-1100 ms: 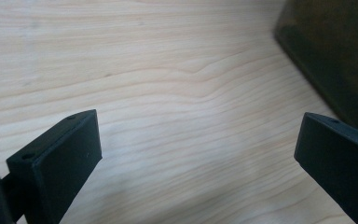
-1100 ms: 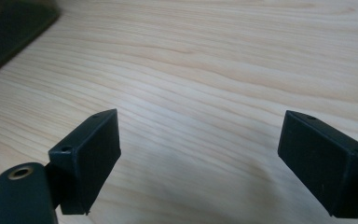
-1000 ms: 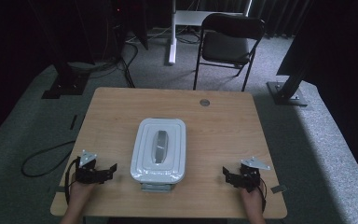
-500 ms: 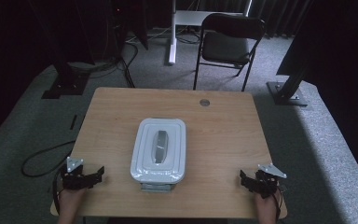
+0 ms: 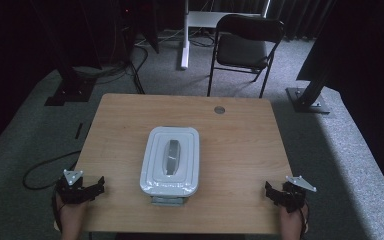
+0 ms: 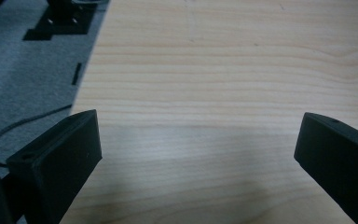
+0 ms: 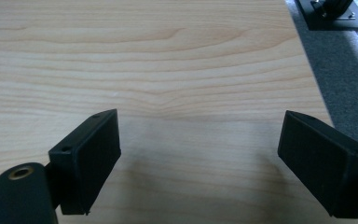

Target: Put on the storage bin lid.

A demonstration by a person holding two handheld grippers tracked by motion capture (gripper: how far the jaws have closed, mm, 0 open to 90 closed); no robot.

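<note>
Dim room, wooden table point(image 5: 240, 140). White lidded container point(image 5: 170, 160) sits centred, near front edge, within reach of both hands. Left gripper point(image 5: 94, 189) and right gripper point(image 5: 272, 193) rest at near corners, well apart from it, jaws spread, holding nothing; likely a neutral resting pose.

Table point(image 5: 240, 150): light wood-grain top, smooth, matt, grain lines clear in my gripper views. Lidded container point(image 5: 170, 160): pale grey-white plastic, smooth with a slight sheen; handle looks darker grey. Left gripper point(image 6: 200, 154) and right gripper point(image 7: 200, 154): jaws are matt black plastic, flat faces. Floor point(image 5: 40, 130): grey carpet, rough. Chair point(image 5: 245, 50): dark padded seat, thin metal frame.
</note>
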